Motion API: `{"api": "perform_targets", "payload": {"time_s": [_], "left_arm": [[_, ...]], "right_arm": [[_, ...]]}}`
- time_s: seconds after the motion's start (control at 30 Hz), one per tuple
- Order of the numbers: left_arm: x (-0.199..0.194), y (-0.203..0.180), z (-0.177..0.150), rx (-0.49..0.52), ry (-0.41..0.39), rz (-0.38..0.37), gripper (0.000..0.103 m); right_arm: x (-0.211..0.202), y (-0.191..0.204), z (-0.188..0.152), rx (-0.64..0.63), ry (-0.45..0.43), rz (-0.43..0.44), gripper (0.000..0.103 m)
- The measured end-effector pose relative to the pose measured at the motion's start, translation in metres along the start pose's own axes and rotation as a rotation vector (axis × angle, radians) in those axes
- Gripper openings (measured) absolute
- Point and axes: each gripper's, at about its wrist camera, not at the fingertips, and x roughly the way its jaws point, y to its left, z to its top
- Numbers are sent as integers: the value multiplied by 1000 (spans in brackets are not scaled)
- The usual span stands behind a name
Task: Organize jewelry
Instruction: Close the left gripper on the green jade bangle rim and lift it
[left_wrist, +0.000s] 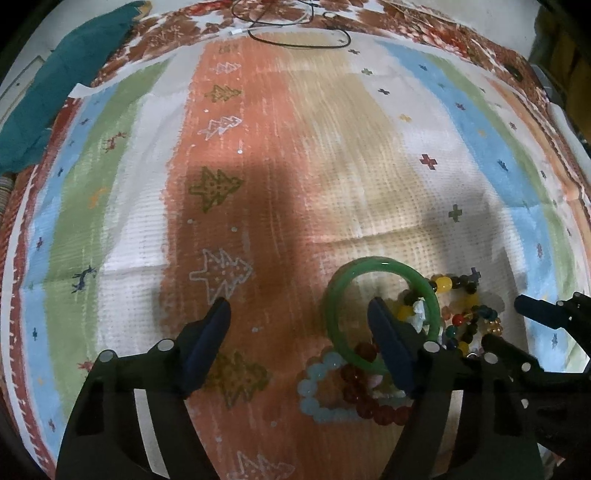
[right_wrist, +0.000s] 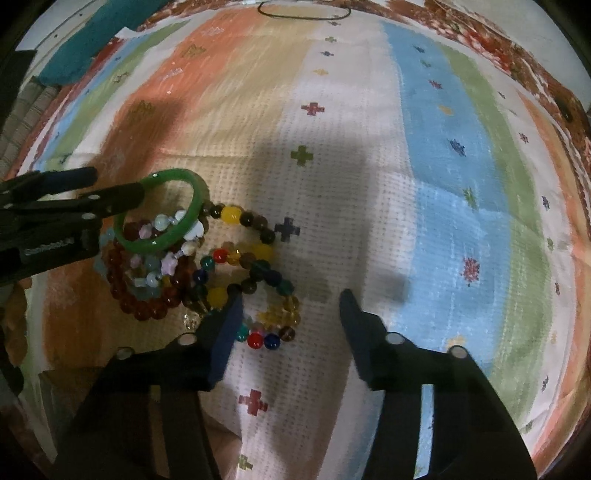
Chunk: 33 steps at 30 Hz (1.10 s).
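While both tools stand spread, the left tool (left_wrist: 299, 317) straddles the green bangle (left_wrist: 384, 264)

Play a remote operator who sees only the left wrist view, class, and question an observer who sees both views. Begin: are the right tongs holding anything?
Observer: No. The right tongs stand open over bare cloth.
Operator: What lies nearest them?
Observer: A multicoloured bead strand, beside the finger nearer the pile.
Operator: What shows inside the green bangle?
Observer: Through the green bangle show pale pastel beads, above a dark red bracelet.
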Motion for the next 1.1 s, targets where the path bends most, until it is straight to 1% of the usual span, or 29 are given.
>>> {"api": "perform_targets", "payload": {"time_s": [0.03, 0.07, 0.1, 0.13, 0.23, 0.27, 0.3, 0.33, 0.37, 0.4, 0.43, 0.47, 0.53, 0.63, 0.7, 0.8, 0.87, 1.1], "left_arm": [[2, 0, 0, -3, 3, -3, 69], [4, 1, 1, -6, 9, -9, 67], [6, 1, 1, -6, 15, -15, 63], [8, 0, 1, -4, 21, -19, 58], [14, -2, 0, 8, 32, -20, 51], [15, -3, 0, 13, 30, -13, 49], [16, -3, -1, 16, 29, -7, 44], [17, -3, -1, 14, 29, -11, 38], [17, -3, -1, 12, 29, -16, 36], [17, -2, -1, 10, 28, -16, 26], [17, -2, -1, 5, 29, -19, 19], [18, -2, 0, 2, 29, -22, 17], [16, -3, -1, 2, 29, -28, 8], [11, -4, -2, -6, 17, -21, 8], [5, -6, -3, -4, 7, -16, 8], [-4, -6, -3, -10, -14, -11, 8], [-11, -4, -3, -19, -24, -18, 8], [-47, 4, -12, -42, -79, -18, 8]], "right_arm": [[1, 0, 1, 0, 2, 9, 50], [3, 2, 2, 1, 8, 16, 47], [5, 2, 2, 1, 14, 21, 43], [9, 3, 3, -2, 23, 20, 42], [14, 6, 4, -18, 26, 11, 40], [15, 6, 5, -19, 25, 12, 36], [16, 6, 6, -18, 24, 9, 26], [16, 6, 6, -17, 24, 0, 20], [17, 5, 6, -14, 25, -10, 15], [17, 5, 5, -11, 25, -9, 13], [17, 3, 5, -10, 23, -6, 13], [17, 2, 5, -11, 22, -3, 12], [16, 0, 5, -10, 17, 2, 12], [12, 0, 3, -13, 3, -6, 10], [5, 0, 3, -6, -27, -32, 10], [-1, 1, 2, -2, -46, -36, 10], [-9, 4, 2, -8, -81, -27, 10], [-34, 8, 5, 10, -148, -4, 10]]}}
